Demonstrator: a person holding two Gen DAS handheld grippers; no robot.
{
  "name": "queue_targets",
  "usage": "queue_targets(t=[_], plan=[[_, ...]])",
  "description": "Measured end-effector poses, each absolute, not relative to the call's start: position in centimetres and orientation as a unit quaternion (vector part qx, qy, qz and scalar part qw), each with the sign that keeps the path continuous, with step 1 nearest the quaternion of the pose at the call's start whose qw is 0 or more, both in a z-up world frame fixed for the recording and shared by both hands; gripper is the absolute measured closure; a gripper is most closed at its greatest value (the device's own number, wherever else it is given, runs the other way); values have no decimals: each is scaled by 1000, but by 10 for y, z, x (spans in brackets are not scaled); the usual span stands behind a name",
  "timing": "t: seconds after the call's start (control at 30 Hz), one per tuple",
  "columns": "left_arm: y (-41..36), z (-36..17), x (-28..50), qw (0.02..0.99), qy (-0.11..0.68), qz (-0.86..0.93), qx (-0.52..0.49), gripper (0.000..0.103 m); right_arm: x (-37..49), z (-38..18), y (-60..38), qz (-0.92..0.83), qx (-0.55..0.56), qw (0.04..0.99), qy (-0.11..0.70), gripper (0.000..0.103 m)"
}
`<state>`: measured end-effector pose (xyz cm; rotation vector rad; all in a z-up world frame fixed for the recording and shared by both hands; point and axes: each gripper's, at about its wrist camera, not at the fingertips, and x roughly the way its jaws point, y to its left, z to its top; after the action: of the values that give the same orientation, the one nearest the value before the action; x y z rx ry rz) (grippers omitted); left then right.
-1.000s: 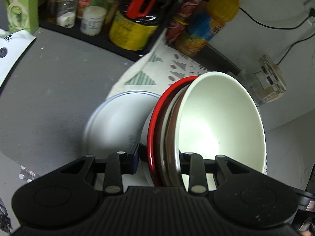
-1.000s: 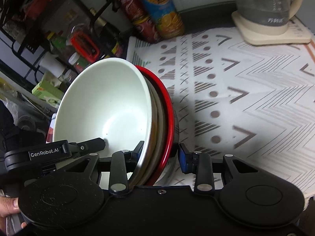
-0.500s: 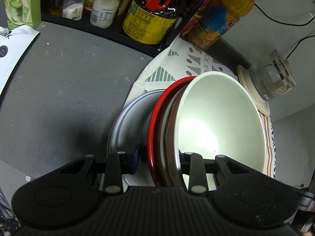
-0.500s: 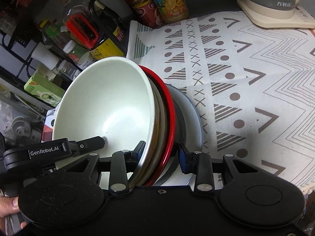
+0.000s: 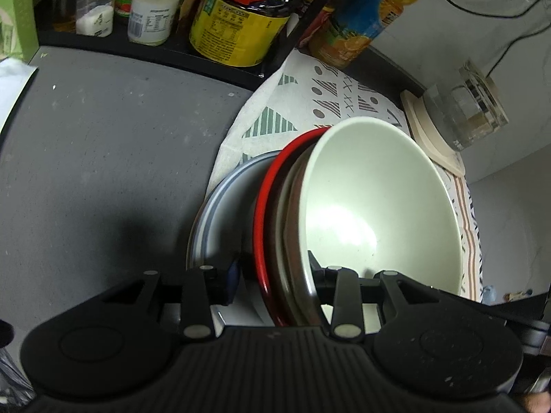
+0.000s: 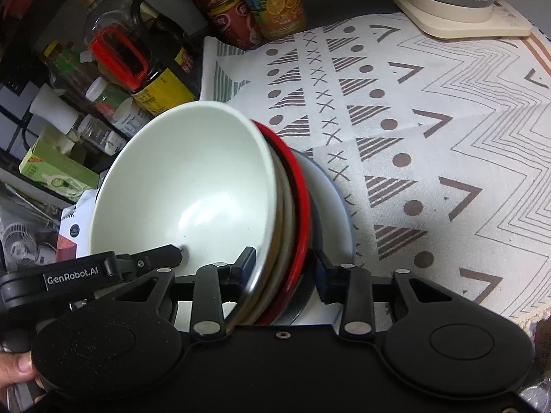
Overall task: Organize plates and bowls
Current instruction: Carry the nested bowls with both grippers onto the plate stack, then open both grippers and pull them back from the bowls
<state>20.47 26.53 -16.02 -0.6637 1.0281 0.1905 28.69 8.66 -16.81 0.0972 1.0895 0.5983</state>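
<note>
- Left wrist view: the left gripper (image 5: 272,282) straddles the near rim of a nested stack, a pale green glossy bowl (image 5: 375,206) innermost, a brown-rimmed dish (image 5: 292,241) behind it and a red-rimmed plate (image 5: 267,213) outermost.
- Its jaws are opening: the left blue pad stands clear of the red rim with a gap showing, while the right finger lies inside the green bowl's lip, so the grip looks to be letting go.
- The stack sits tilted over a white plate with a blue-grey rim (image 5: 213,213), which lies flat on the patterned cloth (image 5: 323,103) beside the grey counter (image 5: 103,144); whether the stack already rests fully on it I cannot tell.
- Bottles and jars (image 5: 237,24) line the dark shelf behind, and a glass kettle on a cream base (image 5: 461,117) stands to the right.
- Right wrist view: the right gripper (image 6: 286,268) spans the same three rims from the opposite side, and its jaws are opening too; its left pad lies against the green bowl's inner wall, its right pad stands off the red rim.
- The white plate (image 6: 330,199) shows beneath the stack, on the cloth (image 6: 430,137).
- The left gripper's black body reaches into the bowl at lower left, and a person's fingers (image 6: 13,375) show at the edge.
- Progress, as I judge it: the dishes are gathered into one pile on the bottom plate, and the release is under way; settling the stack level and withdrawing both grippers remain.
</note>
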Motion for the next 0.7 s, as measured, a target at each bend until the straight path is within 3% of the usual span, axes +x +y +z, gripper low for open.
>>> queue_targets(t=[0.07, 0.2, 0.3, 0.7], plan=[[265, -160, 206, 814, 487, 95, -303, 60, 287, -168, 89, 279, 42, 813, 509, 64], [266, -152, 203, 816, 484, 98, -300, 37, 290, -162, 86, 274, 44, 819, 502, 39], [262, -143, 200, 824, 476, 117, -283, 24, 290, -151, 81, 282, 46, 826, 486, 28], [210, -90, 185, 852, 444, 131, -245, 20, 271, -101, 10, 298, 58, 862, 405, 0]])
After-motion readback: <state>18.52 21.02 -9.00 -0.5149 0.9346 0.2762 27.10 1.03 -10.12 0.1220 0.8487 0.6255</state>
